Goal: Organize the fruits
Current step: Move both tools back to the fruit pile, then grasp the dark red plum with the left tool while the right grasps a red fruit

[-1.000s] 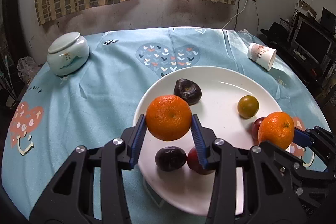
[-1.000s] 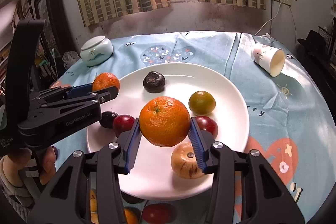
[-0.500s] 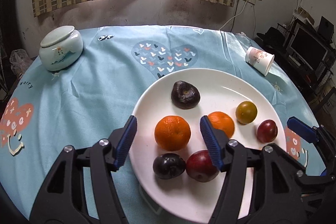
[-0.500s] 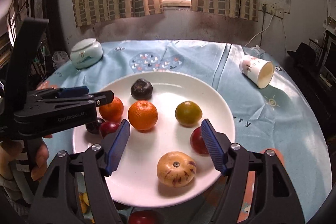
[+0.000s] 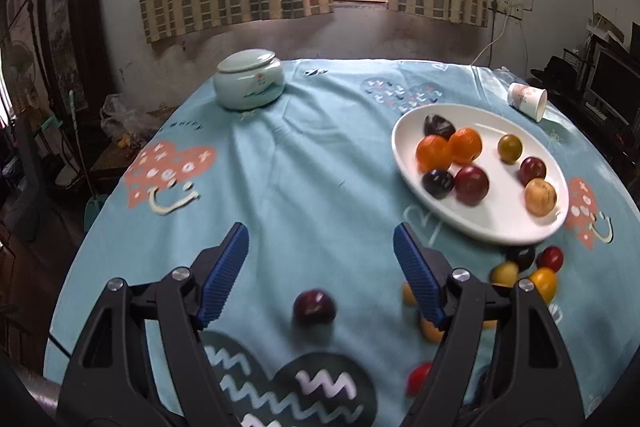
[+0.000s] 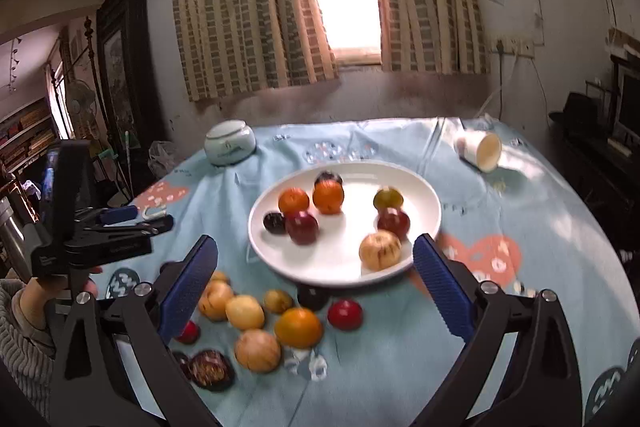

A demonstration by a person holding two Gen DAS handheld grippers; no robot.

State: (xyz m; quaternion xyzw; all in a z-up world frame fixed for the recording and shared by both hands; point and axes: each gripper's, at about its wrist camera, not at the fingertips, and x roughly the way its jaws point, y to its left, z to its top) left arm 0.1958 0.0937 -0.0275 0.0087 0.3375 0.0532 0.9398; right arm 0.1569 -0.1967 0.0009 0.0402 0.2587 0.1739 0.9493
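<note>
Sitting on the plate, two oranges touch, well ahead of both tongs. Left gripper and right gripper jaws are opening, empty, over loose fruits on the tablecloth.

Both wrist cameras look forward and downward across the round table draped in light-blue cloth. Each faces the curtained window. Both views share the white oval plate of fruit, nearer in the right view.

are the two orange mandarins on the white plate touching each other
Cannot tell. In the left wrist view the two orange mandarins overlap on the white plate; in the right wrist view a thin, blurred gap seems to separate them.
</note>
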